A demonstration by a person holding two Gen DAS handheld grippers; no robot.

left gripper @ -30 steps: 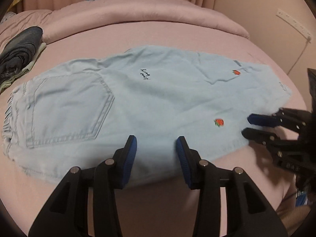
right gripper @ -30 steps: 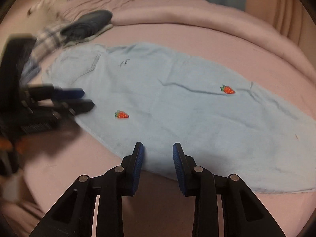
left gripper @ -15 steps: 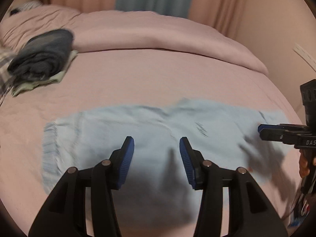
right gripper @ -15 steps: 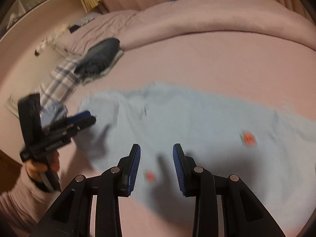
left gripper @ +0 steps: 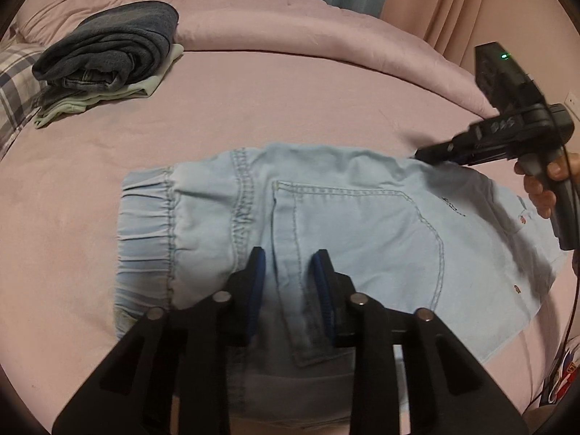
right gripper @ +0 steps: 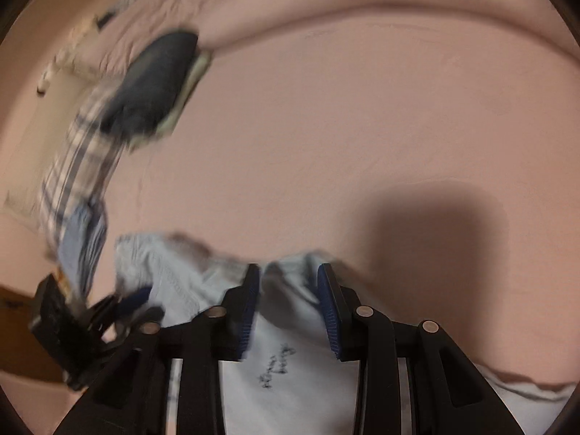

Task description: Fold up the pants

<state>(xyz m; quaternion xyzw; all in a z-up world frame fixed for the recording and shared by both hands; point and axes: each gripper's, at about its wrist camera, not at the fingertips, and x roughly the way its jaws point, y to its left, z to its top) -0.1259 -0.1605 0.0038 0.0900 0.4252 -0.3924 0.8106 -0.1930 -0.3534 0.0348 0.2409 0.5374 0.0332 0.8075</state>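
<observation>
While both pairs of jaws close, still apart, over the pale pants [left gripper: 362, 217] on the bed [left gripper: 290, 101], we set the left gripper [left gripper: 290, 290] and right gripper [right gripper: 290, 308] on matching edges, pinching every layer.

A wide bed [left gripper: 290, 108] in a smooth pink sheet is filling the frame. Light blue denim pants [left gripper: 362, 224] with an elastic waistband are lying flat at lower centre. A folded stack of dark blue denim on pale green cloth [left gripper: 108, 61] is sitting at upper left, beside a plaid fabric [left gripper: 14, 83]. A rolled pink duvet [left gripper: 308, 29] is lying along the top.
</observation>
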